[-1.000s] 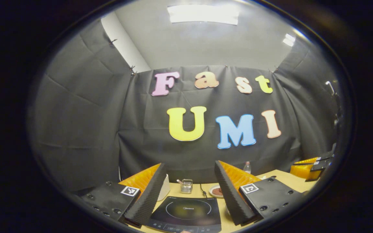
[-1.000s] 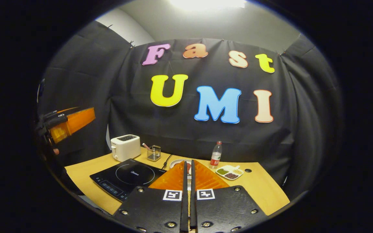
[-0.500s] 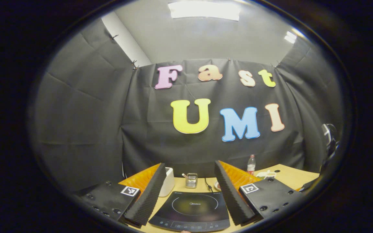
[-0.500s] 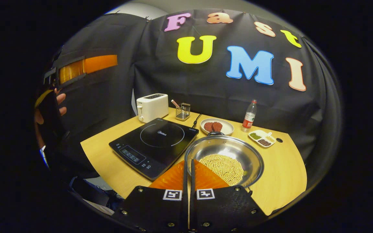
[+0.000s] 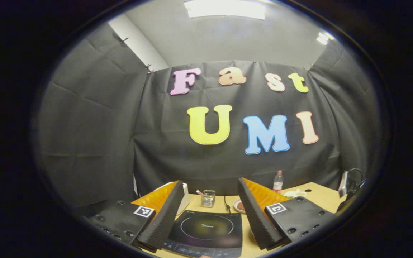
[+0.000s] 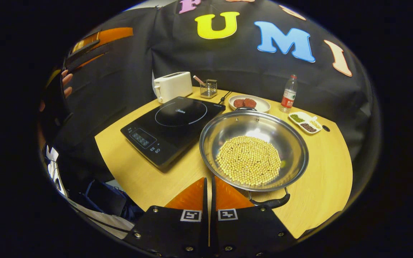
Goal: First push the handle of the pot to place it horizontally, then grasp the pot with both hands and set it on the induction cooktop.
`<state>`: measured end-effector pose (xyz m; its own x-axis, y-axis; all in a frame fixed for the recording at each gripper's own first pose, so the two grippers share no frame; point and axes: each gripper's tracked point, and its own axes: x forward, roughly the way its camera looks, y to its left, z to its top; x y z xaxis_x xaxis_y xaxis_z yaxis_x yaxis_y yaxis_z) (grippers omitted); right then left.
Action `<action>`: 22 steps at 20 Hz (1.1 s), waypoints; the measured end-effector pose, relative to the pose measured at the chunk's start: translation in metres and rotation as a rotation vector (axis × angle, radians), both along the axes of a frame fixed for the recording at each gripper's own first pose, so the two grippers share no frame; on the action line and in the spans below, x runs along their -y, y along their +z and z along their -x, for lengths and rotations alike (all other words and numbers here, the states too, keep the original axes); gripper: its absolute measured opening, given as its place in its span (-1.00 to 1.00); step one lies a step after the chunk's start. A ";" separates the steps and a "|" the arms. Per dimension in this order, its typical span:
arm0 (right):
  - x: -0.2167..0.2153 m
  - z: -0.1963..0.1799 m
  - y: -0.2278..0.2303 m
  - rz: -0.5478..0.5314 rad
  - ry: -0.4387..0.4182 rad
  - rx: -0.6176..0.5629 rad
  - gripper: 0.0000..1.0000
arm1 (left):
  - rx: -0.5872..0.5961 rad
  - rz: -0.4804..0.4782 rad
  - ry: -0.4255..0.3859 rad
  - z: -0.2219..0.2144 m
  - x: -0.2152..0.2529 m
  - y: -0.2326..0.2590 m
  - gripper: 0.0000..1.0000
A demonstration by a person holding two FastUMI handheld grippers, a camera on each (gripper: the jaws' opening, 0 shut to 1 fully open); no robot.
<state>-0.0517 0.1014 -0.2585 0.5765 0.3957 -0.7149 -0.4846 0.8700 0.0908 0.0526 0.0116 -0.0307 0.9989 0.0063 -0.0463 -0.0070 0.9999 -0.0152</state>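
Resting place of pot: the steel pot [image 6: 253, 148] sits on the round wooden table [image 6: 321, 186], just right of the induction cooktop [image 6: 172, 129] and apart from it, toward the table's near edge
Pot contents: a heap of pale soybeans [image 6: 248, 160] covers the bottom
Handle direction: the near loop handle [image 6: 269, 201] points at the table's near edge, toward the right gripper; the far handle [image 6: 245, 108] points at the plate of meat patties [image 6: 249, 103], so the line through both handles runs near to far across the table
Right gripper: right gripper [image 6: 208, 186] has its fingers pressed together with nothing between them, tips just left of the near handle; contact cannot be told
Left gripper: left gripper [image 5: 210, 211] has its fingers spread wide, empty, raised above the cooktop [image 5: 204, 231]
Back edge of table: white toaster [image 6: 172, 86], wire utensil holder [image 6: 208, 89], water bottle [image 6: 288, 94] and divided dish of beans [image 6: 305, 122]
Right gripper view adds: the pot, and a hand [image 6: 66, 79] holding the other gripper [image 6: 97, 43] high at left
Left gripper view adds: ceiling light [image 5: 224, 8]
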 end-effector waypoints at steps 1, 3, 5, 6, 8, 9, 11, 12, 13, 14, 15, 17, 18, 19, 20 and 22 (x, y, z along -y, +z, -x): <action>0.003 0.002 -0.007 0.003 0.015 -0.027 -0.95 | -0.005 -0.003 0.001 -0.002 0.004 -0.003 0.95; 0.012 0.002 -0.020 0.031 0.041 -0.066 -0.95 | -0.015 -0.006 0.006 -0.006 0.013 -0.005 0.95; 0.023 0.000 -0.030 0.061 0.047 -0.095 -0.95 | -0.022 -0.006 0.012 -0.010 0.019 -0.008 0.96; 0.027 -0.002 -0.033 0.064 0.044 -0.108 -0.95 | -0.025 -0.006 0.014 -0.012 0.022 -0.010 1.00; 0.036 -0.005 -0.039 0.071 0.033 -0.134 -0.95 | -0.031 -0.009 0.020 -0.015 0.026 -0.012 0.94; 0.038 -0.006 -0.041 0.068 0.032 -0.144 -0.95 | -0.035 -0.010 0.023 -0.018 0.029 -0.013 0.94; 0.042 -0.006 -0.043 0.059 0.034 -0.161 -0.97 | -0.040 -0.010 0.025 -0.023 0.034 -0.014 0.95; 0.045 -0.006 -0.041 0.065 0.038 -0.161 -0.97 | -0.040 -0.010 0.026 -0.025 0.037 -0.015 0.95; 0.049 -0.005 -0.043 0.076 0.043 -0.161 -0.98 | -0.039 -0.010 0.023 -0.028 0.042 -0.014 1.00; 0.054 -0.006 -0.044 0.089 0.047 -0.163 -0.97 | -0.038 -0.010 0.021 -0.029 0.046 -0.014 0.95; 0.061 -0.007 -0.045 0.101 0.046 -0.164 -0.97 | -0.037 -0.009 0.017 -0.031 0.050 -0.013 0.95; 0.075 -0.007 -0.048 0.123 0.034 -0.170 -0.97 | -0.031 -0.011 0.008 -0.034 0.059 -0.011 0.94; 0.084 -0.007 -0.050 0.130 0.020 -0.175 -0.97 | -0.028 -0.010 0.002 -0.035 0.064 -0.011 1.00; 0.091 -0.009 -0.051 0.136 0.002 -0.180 -0.97 | -0.027 -0.009 -0.004 -0.037 0.070 -0.010 1.00; 0.099 -0.012 -0.051 0.139 -0.017 -0.183 -0.97 | -0.027 -0.007 -0.010 -0.038 0.076 -0.012 1.00; 0.114 -0.016 -0.051 0.150 -0.051 -0.189 -0.97 | -0.032 -0.003 -0.022 -0.039 0.086 -0.014 0.95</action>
<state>-0.0355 -0.0123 -0.3099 0.4434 0.2506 -0.8606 -0.4260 0.9037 0.0436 0.0913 -0.0741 -0.0447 0.9968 -0.0155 -0.0782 0.0146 0.9998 -0.0122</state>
